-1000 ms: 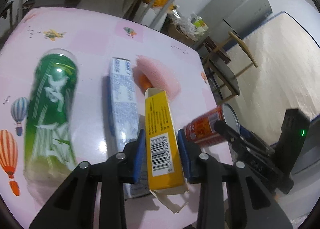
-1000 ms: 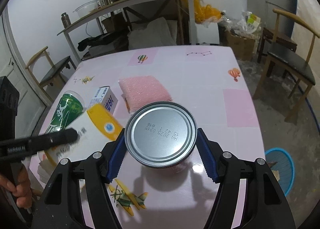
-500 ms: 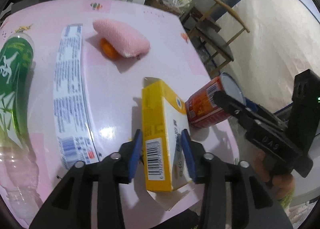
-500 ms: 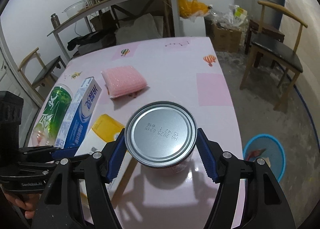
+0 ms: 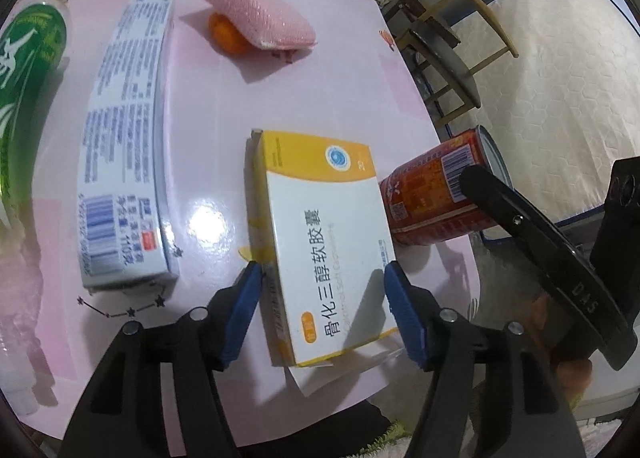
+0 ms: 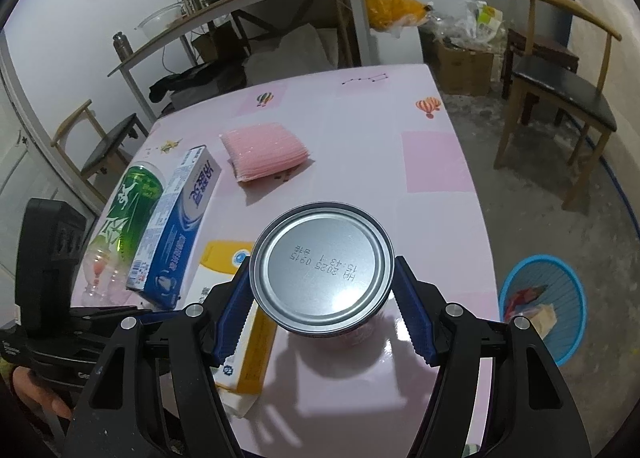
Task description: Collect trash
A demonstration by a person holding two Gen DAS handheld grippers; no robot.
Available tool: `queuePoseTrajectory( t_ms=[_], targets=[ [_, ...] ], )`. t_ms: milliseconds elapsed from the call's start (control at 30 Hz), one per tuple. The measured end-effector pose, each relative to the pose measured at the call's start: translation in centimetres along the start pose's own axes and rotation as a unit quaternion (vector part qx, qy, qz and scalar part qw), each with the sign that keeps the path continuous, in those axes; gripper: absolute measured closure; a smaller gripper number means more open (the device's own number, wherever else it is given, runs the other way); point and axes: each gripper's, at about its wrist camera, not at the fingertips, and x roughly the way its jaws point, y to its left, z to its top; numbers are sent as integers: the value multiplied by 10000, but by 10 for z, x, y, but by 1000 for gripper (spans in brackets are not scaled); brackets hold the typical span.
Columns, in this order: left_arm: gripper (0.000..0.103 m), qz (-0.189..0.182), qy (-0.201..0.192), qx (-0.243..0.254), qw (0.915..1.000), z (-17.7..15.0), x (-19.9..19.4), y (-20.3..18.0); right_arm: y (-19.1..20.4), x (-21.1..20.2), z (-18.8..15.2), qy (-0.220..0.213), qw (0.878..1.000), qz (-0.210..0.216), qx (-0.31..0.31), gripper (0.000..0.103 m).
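The left gripper (image 5: 322, 308) is opening, the yellow box (image 5: 320, 242) lying loose between its pads near the tabletop's (image 6: 360, 130) front edge. The right gripper (image 6: 322, 308) pinches the red can (image 6: 322, 266). Only the right view shows the blue bin (image 6: 560, 278) on the floor.

pink table (image 5: 340, 70) with balloon prints, yellow-white box (image 5: 324, 242), red can (image 5: 436, 198) with silver lid, blue-white carton (image 6: 176, 230), green bottle (image 6: 128, 210), pink sponge (image 6: 264, 148), blue basket (image 6: 568, 298)
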Motion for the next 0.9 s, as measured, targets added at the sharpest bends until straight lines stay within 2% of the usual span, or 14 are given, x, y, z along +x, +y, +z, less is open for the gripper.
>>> queuePoseTrajectory(
  t_ms=[267, 433, 567, 667, 800, 900],
  targets=[
    [28, 41, -19, 39, 10000, 7, 8, -15, -3, -2, -2, -14, 9999, 66, 89, 40],
    [19, 299, -46, 120, 9995, 10, 13, -23, -7, -6, -2, -79, 9999, -66, 126, 40],
    [14, 648, -101, 266, 9975, 13, 20, -31, -13, -8, -4, -100, 9997, -125, 174, 40],
    [13, 959, -164, 534, 9938, 12, 27, -41, -16, -10, -5, -120, 9996, -175, 169, 39],
    [13, 1423, -246, 1007, 9844, 6, 36, -50, -17, -11, -6, -147, 9994, -305, 91, 39],
    [13, 1598, -276, 1330, 9778, 2, 40, -53, -18, -9, -7, -147, 9993, -352, 13, 39]
  ],
)
